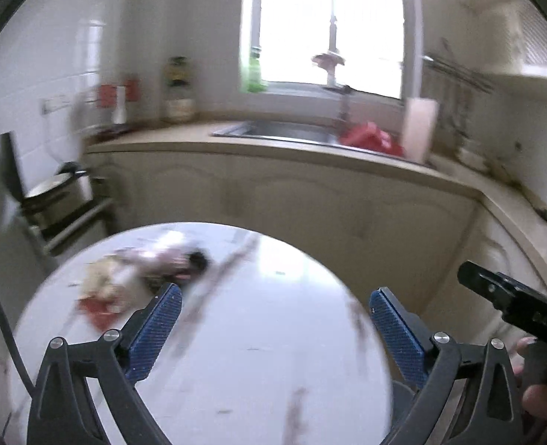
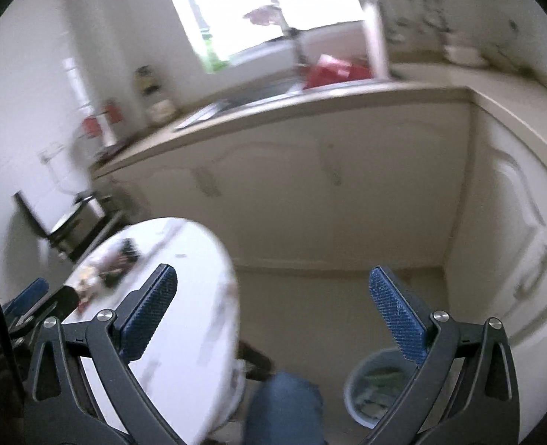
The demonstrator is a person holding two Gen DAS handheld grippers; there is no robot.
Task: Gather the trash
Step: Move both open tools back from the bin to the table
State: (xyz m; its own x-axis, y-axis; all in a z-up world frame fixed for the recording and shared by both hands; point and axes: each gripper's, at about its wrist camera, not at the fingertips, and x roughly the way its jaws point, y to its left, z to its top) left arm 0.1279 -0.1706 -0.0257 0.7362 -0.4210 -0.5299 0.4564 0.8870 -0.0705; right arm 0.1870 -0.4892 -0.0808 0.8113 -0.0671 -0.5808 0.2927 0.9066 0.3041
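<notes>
Though blurred, trash (image 1: pixel 140 278), nothing legible.

Both wrist views angled downward, left over round table (image 1: pixel 258 333), right beside it, sharing sink counter (image 2: pixel 310 105)

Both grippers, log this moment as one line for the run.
left gripper: open, empty, above round table | right gripper: open, empty | trash pile: on table | bin: on floor beside table
</notes>
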